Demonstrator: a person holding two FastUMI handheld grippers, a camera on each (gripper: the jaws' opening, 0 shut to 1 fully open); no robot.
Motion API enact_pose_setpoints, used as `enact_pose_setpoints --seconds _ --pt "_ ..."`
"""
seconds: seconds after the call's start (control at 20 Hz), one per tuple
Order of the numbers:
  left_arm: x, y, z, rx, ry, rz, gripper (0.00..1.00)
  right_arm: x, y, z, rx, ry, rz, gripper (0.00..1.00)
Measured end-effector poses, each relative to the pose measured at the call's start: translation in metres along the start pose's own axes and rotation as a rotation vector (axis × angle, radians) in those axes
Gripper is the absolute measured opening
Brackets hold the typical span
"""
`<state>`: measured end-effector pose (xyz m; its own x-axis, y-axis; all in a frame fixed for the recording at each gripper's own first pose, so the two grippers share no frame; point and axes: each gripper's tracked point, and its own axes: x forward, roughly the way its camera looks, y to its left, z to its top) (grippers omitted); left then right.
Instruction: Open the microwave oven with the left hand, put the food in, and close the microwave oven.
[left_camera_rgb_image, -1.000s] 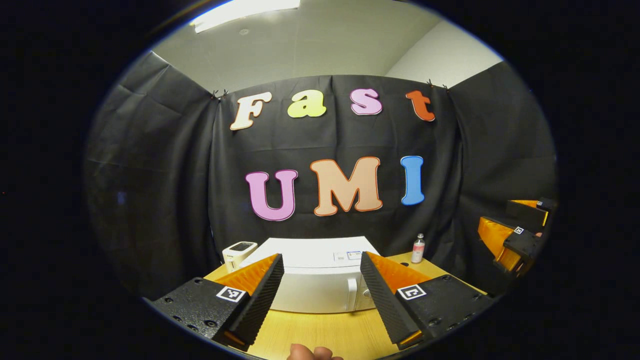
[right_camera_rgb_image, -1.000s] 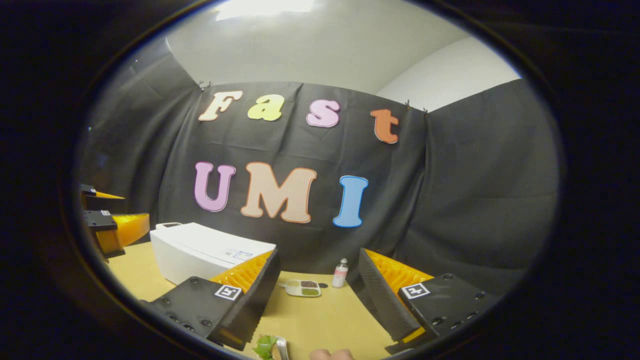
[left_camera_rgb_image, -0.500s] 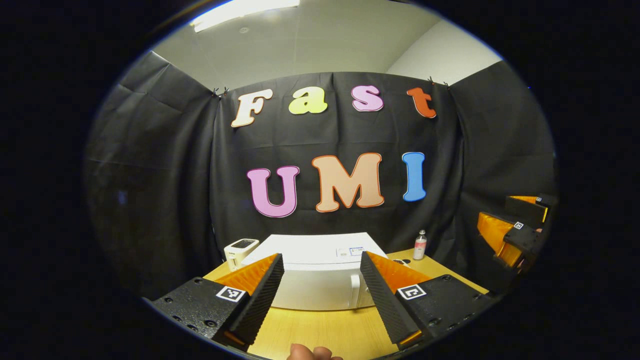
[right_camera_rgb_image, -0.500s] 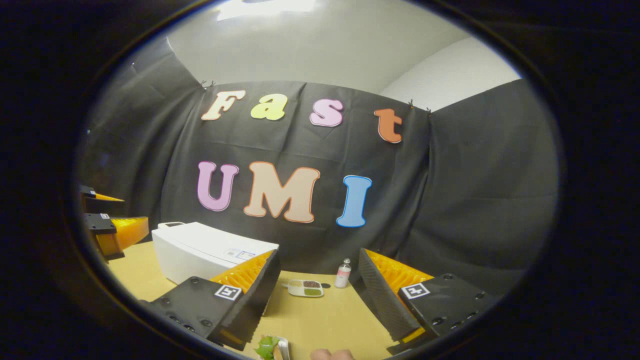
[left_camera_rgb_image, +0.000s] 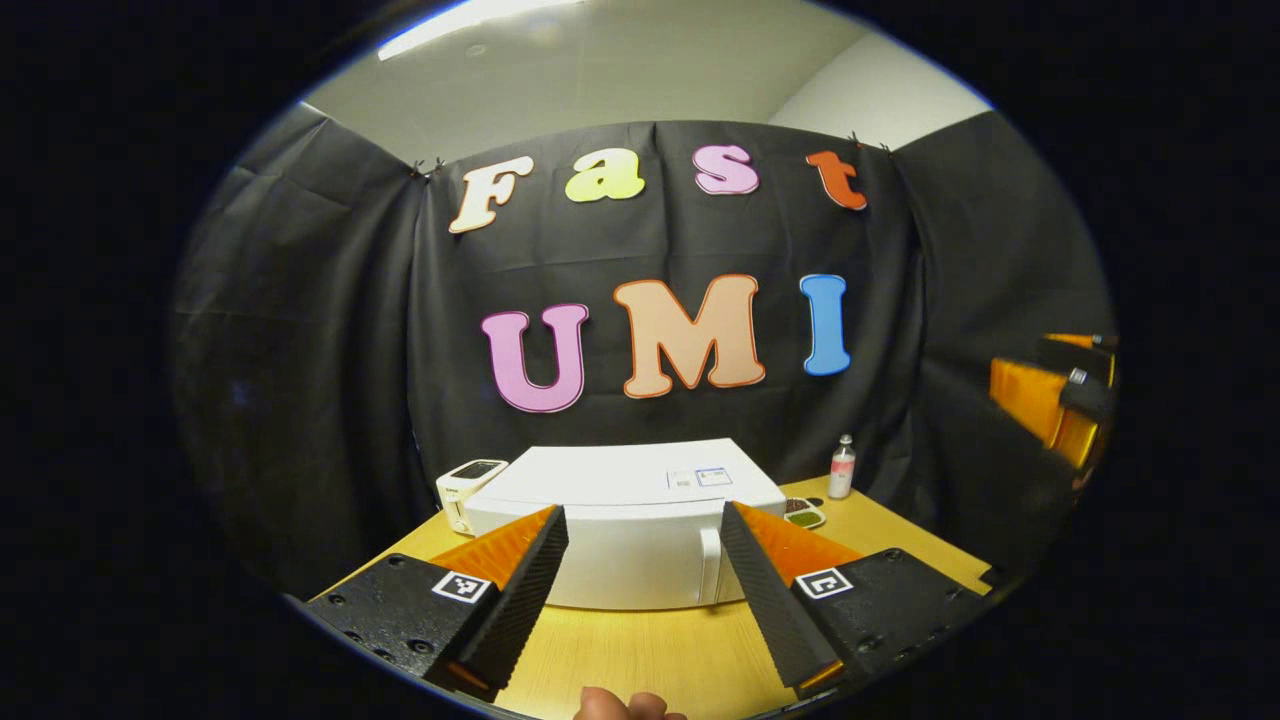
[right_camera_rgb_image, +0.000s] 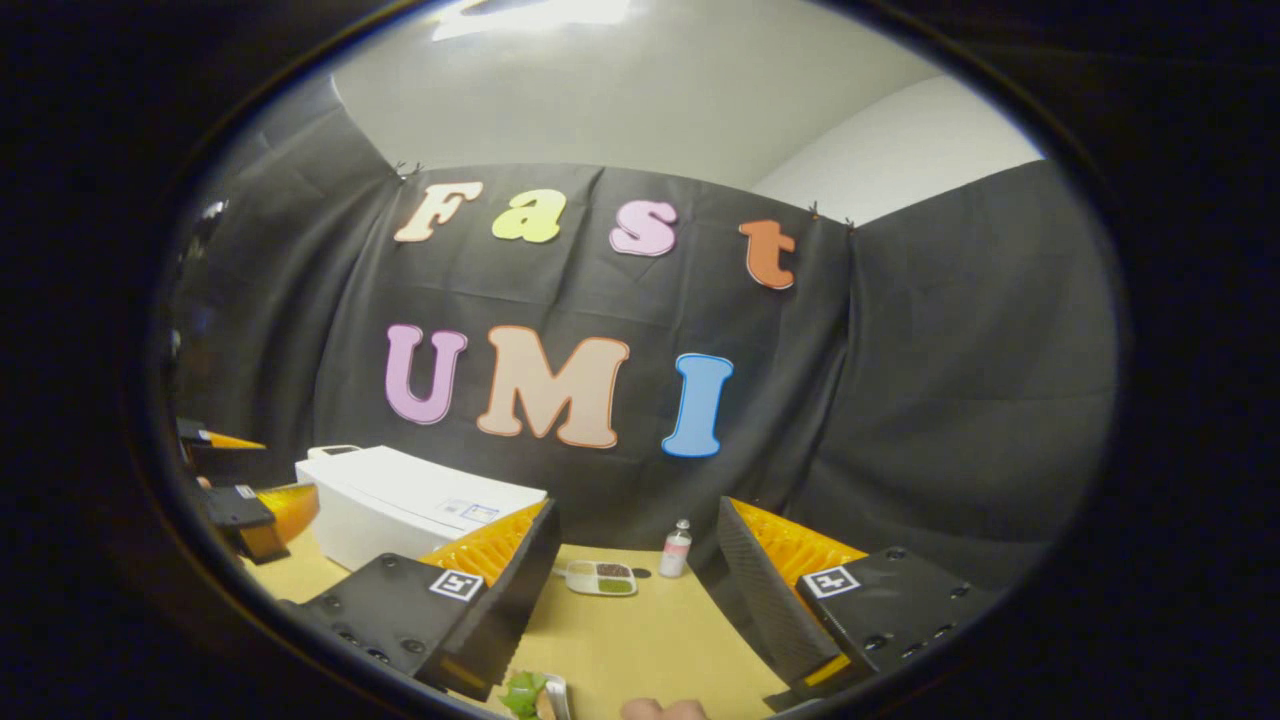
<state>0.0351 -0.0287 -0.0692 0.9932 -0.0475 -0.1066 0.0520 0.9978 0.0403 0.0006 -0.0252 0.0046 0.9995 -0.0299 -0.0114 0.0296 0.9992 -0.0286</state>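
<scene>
Left gripper (left_camera_rgb_image: 640, 585): your fingers are spread wide with nothing between them, raised above the counter (left_camera_rgb_image: 640, 655) and aimed at the front of the microwave oven.
Microwave oven (left_camera_rgb_image: 630, 520): a white box with its door closed, standing on the counter directly ahead of your left gripper; its vertical handle (left_camera_rgb_image: 709, 578) lies just inside your right-hand finger in the left gripper view.
Right gripper (right_camera_rgb_image: 630, 590): your fingers are spread apart and hold nothing, hovering over the counter to the right of the microwave oven.
Food (right_camera_rgb_image: 527, 693): a leafy green item on a dish at the bottom edge of the right gripper view, below your right gripper; most of it is cut off.
Small tray (right_camera_rgb_image: 598, 577): holds dark and green portions, on the counter beyond your right gripper.
Bottle (right_camera_rgb_image: 676, 549): upright, just right of the small tray.
White device (left_camera_rgb_image: 466, 488): beside the microwave oven's left rear corner.
</scene>
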Motion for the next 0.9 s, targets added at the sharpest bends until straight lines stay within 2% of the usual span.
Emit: enact_pose_setpoints --seconds 0.05,0.1,0.3,0.35,0.4,0.45,0.5,0.65,0.8,0.9 --pt "0.006 -0.004 -0.012 0.001 0.015 -0.009 0.95 0.001 -0.005 -0.001 -0.008 0.002 -0.008 0.96" --pt "0.012 -0.011 -0.024 -0.004 0.032 -0.023 0.95 0.001 -0.01 0.001 -0.021 0.001 -0.019 0.99" --pt "0.039 -0.026 -0.061 0.014 0.076 -0.069 0.95 -0.001 -0.037 0.008 -0.095 0.005 -0.059 0.99" --pt "0.046 -0.027 -0.068 0.021 0.081 -0.075 0.95 -0.003 -0.044 0.005 -0.122 0.015 -0.067 0.96" --pt "0.052 -0.031 -0.074 0.018 0.079 -0.087 0.95 -0.006 -0.051 0.005 -0.147 0.024 -0.079 0.96" --pt "0.059 -0.035 -0.078 0.014 0.074 -0.094 0.95 -0.011 -0.057 0.007 -0.157 0.03 -0.088 0.99" --pt "0.066 -0.036 -0.085 0.013 0.081 -0.098 0.95 -0.014 -0.061 0.009 -0.152 0.036 -0.095 0.96" --pt "0.088 -0.047 -0.11 0.004 0.098 -0.116 0.95 -0.021 -0.074 0.015 -0.141 0.042 -0.129 0.96" --pt "0.108 -0.059 -0.134 -0.004 0.114 -0.138 0.95 -0.029 -0.081 0.024 -0.179 0.039 -0.144 0.96" --pt "0.124 -0.066 -0.139 0.006 0.085 -0.149 0.95 -0.034 -0.086 0.021 -0.212 0.061 -0.152 0.96"
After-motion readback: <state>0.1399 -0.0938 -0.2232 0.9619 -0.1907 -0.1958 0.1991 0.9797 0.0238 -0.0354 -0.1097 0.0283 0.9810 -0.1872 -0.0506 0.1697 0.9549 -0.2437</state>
